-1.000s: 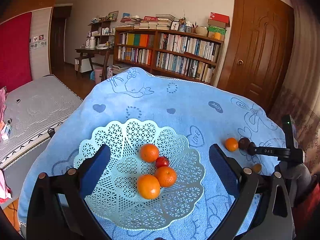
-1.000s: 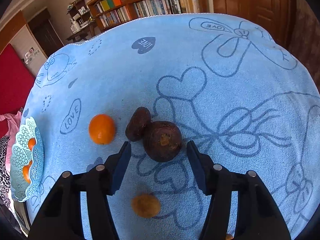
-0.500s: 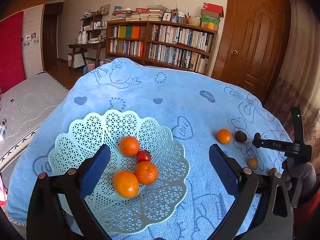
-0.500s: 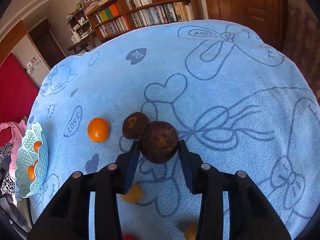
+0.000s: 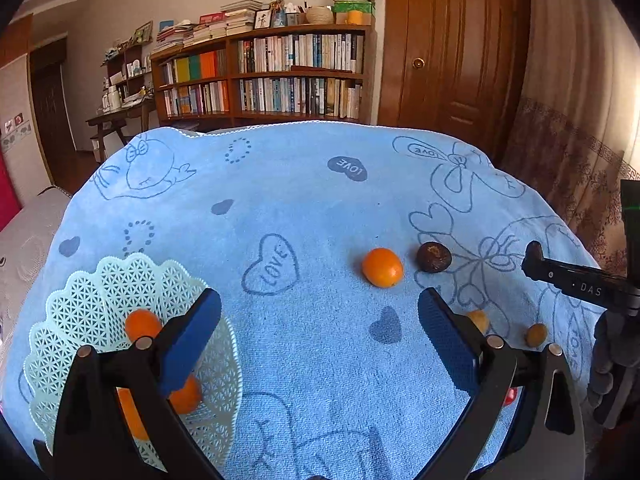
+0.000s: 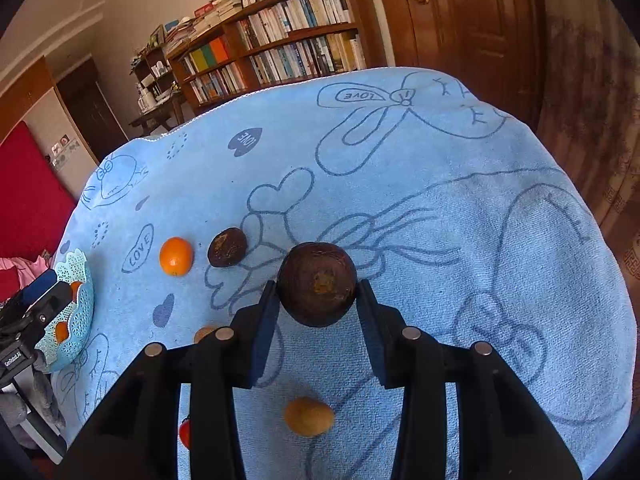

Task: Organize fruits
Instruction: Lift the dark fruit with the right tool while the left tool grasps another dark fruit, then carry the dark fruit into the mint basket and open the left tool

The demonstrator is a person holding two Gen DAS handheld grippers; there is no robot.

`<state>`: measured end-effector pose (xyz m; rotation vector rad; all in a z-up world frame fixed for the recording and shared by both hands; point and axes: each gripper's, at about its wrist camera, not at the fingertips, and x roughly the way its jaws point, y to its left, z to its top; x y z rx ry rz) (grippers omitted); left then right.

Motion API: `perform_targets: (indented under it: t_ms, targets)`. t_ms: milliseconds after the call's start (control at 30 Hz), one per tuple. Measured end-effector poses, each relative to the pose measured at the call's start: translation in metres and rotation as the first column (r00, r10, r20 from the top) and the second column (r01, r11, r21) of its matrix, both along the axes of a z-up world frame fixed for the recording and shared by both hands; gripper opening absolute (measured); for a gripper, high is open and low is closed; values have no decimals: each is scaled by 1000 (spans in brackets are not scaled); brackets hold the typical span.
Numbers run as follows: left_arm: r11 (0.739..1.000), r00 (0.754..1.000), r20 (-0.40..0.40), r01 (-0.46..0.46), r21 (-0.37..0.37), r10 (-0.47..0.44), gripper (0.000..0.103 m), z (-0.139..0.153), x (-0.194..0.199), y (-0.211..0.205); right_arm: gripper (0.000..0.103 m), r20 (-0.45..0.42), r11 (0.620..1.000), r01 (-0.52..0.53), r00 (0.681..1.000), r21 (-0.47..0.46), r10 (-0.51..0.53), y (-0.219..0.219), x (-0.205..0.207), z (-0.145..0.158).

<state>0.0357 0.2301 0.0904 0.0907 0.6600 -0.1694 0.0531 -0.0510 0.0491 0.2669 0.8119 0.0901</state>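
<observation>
My right gripper is shut on a dark brown round fruit, lifted above the blue towel. A second dark fruit and an orange lie on the towel to its left. Small yellow-brown fruits and a red one rest nearer me. My left gripper is open and holds nothing, hovering over the towel just right of the pale green lattice bowl, which holds several oranges.
The towel covers a rounded table with edges dropping off on all sides. A bookshelf and a wooden door stand behind it. The right gripper's body shows at the right edge of the left wrist view.
My right gripper closed on the larger dark fruit and lifted it off the towel. My left gripper swung right, away from above the bowl.
</observation>
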Motion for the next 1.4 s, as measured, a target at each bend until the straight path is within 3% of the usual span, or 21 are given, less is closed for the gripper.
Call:
perform_targets:
  t_ms: [133, 400, 600, 933, 1067, 1100, 1200, 1267, 1400]
  targets:
    - [995, 997, -3, 79, 61, -79, 100, -6, 18, -32, 40, 9, 1000, 12, 1000, 14, -12, -8, -5, -3]
    - [981, 983, -47, 181, 75, -178, 98, -19, 58, -79, 40, 10, 998, 32, 999, 55, -33, -19, -9, -11]
    - [954, 960, -79, 276, 119, -268, 87, -28, 79, -110, 40, 5, 997, 34, 999, 74, -34, -21, -9, -17]
    - [919, 925, -186, 360, 160, -330, 73, -58, 110, -139, 40, -4, 994, 33, 999, 103, -32, -23, -9, -22]
    - [907, 901, -250, 396, 139, -355, 56, -69, 121, -144, 40, -17, 994, 24, 1000, 106, -22, -21, -7, -26]
    - [908, 896, -265, 399, 128, -356, 56, -71, 122, -144, 40, -16, 994, 24, 1000, 108, -22, -21, -7, -26]
    - [913, 897, -264, 394, 108, -356, 52, -75, 123, -144, 40, -11, 993, 27, 1000, 115, -25, -22, -7, -26]
    - [910, 892, -265, 403, 98, -366, 42, -75, 122, -146, 40, -13, 992, 30, 1000, 119, -28, -23, -6, -26]
    - [910, 897, -258, 398, 115, -359, 41, -74, 117, -149, 40, -9, 992, 35, 999, 123, -34, -25, -7, -26]
